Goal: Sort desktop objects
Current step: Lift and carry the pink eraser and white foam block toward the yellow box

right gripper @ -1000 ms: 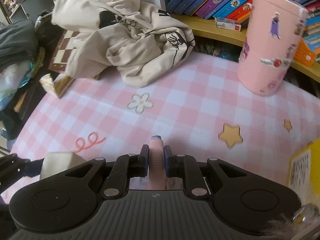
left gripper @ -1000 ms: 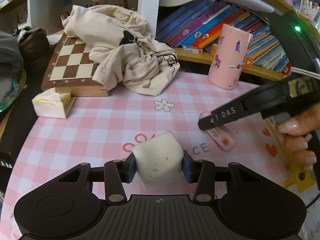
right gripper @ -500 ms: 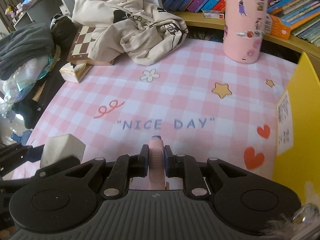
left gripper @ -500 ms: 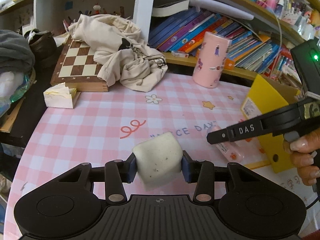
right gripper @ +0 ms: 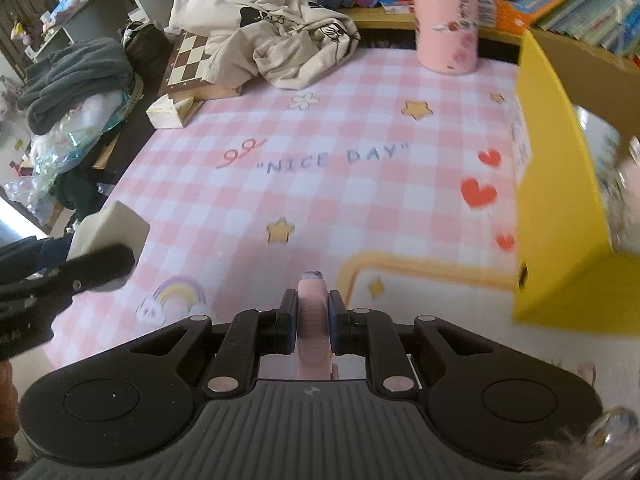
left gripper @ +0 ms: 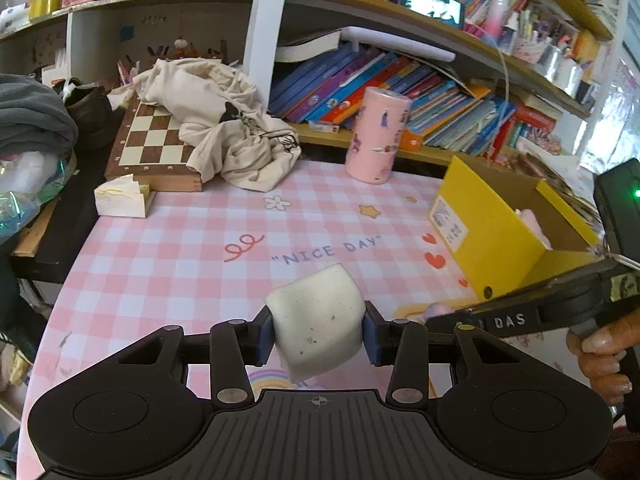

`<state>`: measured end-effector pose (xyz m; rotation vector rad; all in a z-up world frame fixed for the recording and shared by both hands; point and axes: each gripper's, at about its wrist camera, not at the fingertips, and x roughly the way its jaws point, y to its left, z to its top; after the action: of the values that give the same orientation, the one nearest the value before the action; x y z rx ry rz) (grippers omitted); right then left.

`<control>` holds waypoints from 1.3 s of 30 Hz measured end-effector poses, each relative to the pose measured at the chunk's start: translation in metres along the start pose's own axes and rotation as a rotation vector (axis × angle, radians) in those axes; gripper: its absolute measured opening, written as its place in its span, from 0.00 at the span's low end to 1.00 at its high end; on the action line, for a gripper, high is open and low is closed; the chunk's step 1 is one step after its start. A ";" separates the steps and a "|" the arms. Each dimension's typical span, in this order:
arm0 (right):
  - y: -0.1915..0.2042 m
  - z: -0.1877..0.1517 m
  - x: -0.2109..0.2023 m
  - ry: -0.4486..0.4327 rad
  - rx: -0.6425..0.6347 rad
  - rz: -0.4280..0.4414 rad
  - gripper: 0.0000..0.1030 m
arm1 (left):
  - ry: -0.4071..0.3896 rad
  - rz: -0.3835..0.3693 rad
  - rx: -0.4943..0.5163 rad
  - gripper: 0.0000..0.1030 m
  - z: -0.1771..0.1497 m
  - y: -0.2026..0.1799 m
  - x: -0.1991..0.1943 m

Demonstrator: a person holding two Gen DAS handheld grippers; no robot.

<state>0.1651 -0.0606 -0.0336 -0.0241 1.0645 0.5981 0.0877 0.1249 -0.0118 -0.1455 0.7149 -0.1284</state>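
- Nearest to me, my left hand-held gripper (left gripper: 318, 330) is clamped on a white block (left gripper: 316, 320), its pads pressing both sides; the block hangs clear above the desk (left gripper: 168, 256).
- My right hand-held gripper (right gripper: 313, 322) is clamped on a slim pink tube (right gripper: 313, 312), held lengthwise between the fingers and also off the desk (its far tip is blurred, so I can't say what the item is).
- In the left view the right gripper shows side-on at the right edge, gripped by a hand (left gripper: 604, 352), just beside the box's near corner.
- Under both loads the checked cloth looks bare in the middle; I see no other small loose items on it.
- To the right stands an open yellow box (left gripper: 492, 240). Something pale lies inside, too hidden to name. I judge this the likely sorting bin, though nothing in view confirms it.
- Progress, as I read it: both items are held in the air and neither is in the box, so dropping them off is what remains for these two.
- Farther back, a pink canister (left gripper: 378, 136) stands upright near the shelf edge.
- At far left a tissue pack (left gripper: 120, 200) lies against a chessboard (left gripper: 154, 140), with a cream garment (left gripper: 224, 128) heaped partly over the board. Whether those belong to the sorting I cannot tell.
- Behind everything, books (left gripper: 400, 88) lean along the shelf.
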 end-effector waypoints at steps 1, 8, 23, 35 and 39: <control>0.000 -0.006 -0.004 -0.002 0.012 -0.001 0.14 | -0.001 -0.006 0.003 0.40 -0.002 -0.001 -0.004; 0.002 -0.041 -0.024 -0.013 0.103 -0.011 0.14 | -0.002 -0.055 0.031 0.40 -0.013 -0.012 -0.021; -0.023 -0.087 -0.062 -0.045 0.234 -0.100 0.14 | 0.031 -0.185 0.126 0.39 -0.022 -0.051 -0.021; -0.058 -0.117 -0.094 -0.090 0.336 -0.172 0.14 | 0.062 -0.278 0.210 0.39 -0.021 -0.098 -0.007; -0.074 -0.125 -0.105 -0.102 0.368 -0.186 0.14 | 0.074 -0.307 0.246 0.39 -0.020 -0.118 0.000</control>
<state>0.0628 -0.2077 -0.0288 0.2239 1.0458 0.2276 0.0663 0.0073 -0.0063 -0.0141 0.7410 -0.5152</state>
